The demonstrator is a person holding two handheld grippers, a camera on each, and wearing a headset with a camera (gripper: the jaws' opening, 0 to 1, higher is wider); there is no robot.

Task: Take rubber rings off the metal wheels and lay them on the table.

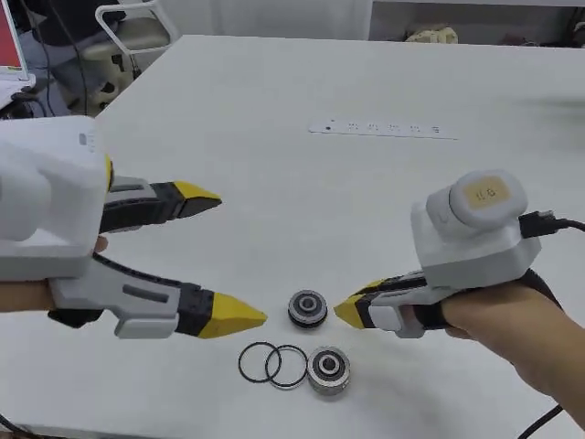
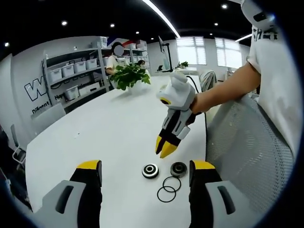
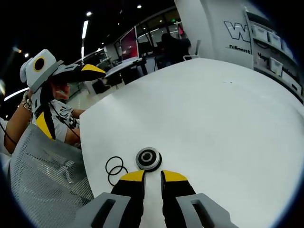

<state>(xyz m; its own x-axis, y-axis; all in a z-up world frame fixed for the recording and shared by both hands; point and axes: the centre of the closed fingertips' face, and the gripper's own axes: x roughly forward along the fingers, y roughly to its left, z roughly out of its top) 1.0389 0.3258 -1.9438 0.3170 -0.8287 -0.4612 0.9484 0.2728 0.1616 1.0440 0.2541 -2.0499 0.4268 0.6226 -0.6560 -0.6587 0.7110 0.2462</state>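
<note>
Two rings (image 1: 272,364) on surface (image 1: 366,201), just beside near wheel (image 1: 328,368). My left hand-held gripper (image 1: 242,258) wide apart, empty; right hand-held gripper (image 1: 340,311) pinched together, empty, beside far wheel (image 1: 307,309).

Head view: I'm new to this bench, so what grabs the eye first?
Yellow-tipped left tongs, spread wide, and right tongs face each other across a dark-rimmed wheel near the front edge of the white table. Just nearer lie two loose black rings beside a second wheel.
</note>
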